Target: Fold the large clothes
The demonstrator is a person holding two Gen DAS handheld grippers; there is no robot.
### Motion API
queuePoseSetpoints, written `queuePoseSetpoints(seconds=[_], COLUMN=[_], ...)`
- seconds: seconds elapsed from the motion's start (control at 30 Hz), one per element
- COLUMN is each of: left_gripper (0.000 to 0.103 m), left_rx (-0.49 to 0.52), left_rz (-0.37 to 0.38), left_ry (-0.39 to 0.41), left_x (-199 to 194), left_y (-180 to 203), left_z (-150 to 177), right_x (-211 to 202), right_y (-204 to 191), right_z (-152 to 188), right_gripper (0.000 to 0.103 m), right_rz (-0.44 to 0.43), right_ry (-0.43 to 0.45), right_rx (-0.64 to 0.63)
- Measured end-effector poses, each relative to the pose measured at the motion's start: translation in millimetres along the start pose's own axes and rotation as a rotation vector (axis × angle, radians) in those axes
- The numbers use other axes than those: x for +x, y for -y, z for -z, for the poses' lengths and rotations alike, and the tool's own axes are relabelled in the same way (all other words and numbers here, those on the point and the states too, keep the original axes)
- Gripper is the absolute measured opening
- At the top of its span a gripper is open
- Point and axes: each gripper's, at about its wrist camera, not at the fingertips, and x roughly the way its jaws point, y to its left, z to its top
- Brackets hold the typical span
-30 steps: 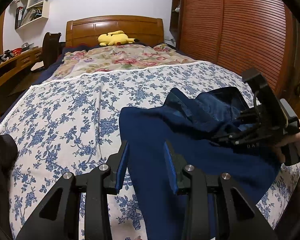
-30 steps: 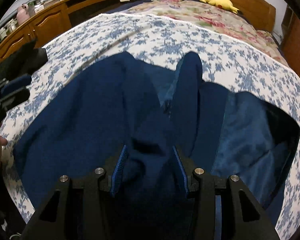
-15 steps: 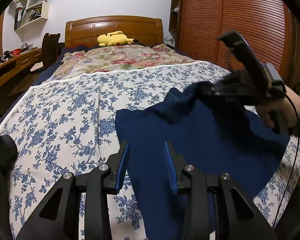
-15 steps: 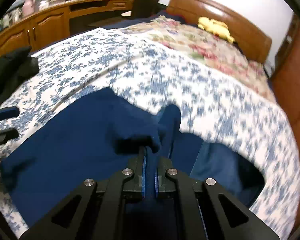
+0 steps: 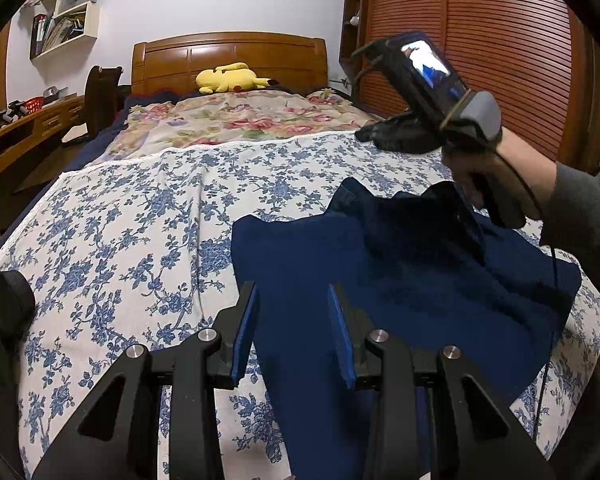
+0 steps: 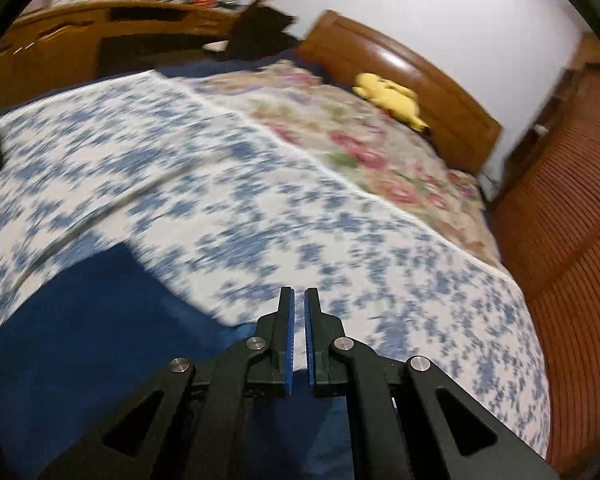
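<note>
Stretching wide and bare at left, white bedspread with blue flowers (image 5: 132, 216), left gripper (image 5: 292, 308) released, hovering above near left edge of dark navy blue garment (image 5: 380, 280), right gripper (image 6: 299, 308) raised above it, nearly clenched, empty.

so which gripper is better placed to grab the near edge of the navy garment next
Left. The left gripper is open, low over the navy garment, straddling its edge. The right gripper is raised above the bed, nearly shut with nothing visible between its fingers, pointing away from the cloth.
</note>
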Motion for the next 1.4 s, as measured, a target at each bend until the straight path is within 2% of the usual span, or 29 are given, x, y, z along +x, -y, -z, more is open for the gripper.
queuePoseSetpoints(seconds=[0.07,0.13,0.2,0.23,0.53,0.8,1.07,1.23,1.27,1.33,1.4], left_gripper=[0.036,0.036,0.036,0.036,0.036,0.036,0.036,0.036,0.036,0.036,0.036], left_rx=[0.003,0.005,0.010,0.013,0.032,0.049,0.057,0.055,0.055,0.055,0.054], left_rz=[0.005,0.010,0.016,0.020,0.043,0.057,0.064,0.062,0.062,0.061,0.063], left_ry=[0.003,0.006,0.011,0.013,0.035,0.031,0.024,0.016,0.016,0.017,0.016], left_x=[1,1,1,2,6,15,23,25,25,25,25], left_y=[3,4,8,11,35,53,60,60,60,60,60], left_z=[-2,-3,-5,-6,-13,-17,-18,-18,-18,-18,-17], right_x=[-2,-8,-12,-12,-6,8,32,45,48,51,52], right_y=[8,16,30,38,101,139,139,137,138,136,132], right_z=[1,9,22,28,97,118,129,126,127,126,125], right_gripper=[0.008,0.019,0.037,0.037,0.037,0.037,0.037,0.037,0.036,0.020,0.015], right_rz=[-0.014,-0.008,-0.009,-0.008,0.008,0.050,-0.093,-0.100,-0.106,-0.124,-0.125], right_ry=[-0.011,-0.014,-0.027,-0.041,-0.207,-0.251,-0.293,-0.309,-0.304,-0.307,-0.308], right_rx=[0.038,0.040,0.056,0.071,0.184,0.268,0.312,0.303,0.301,0.281,0.258])
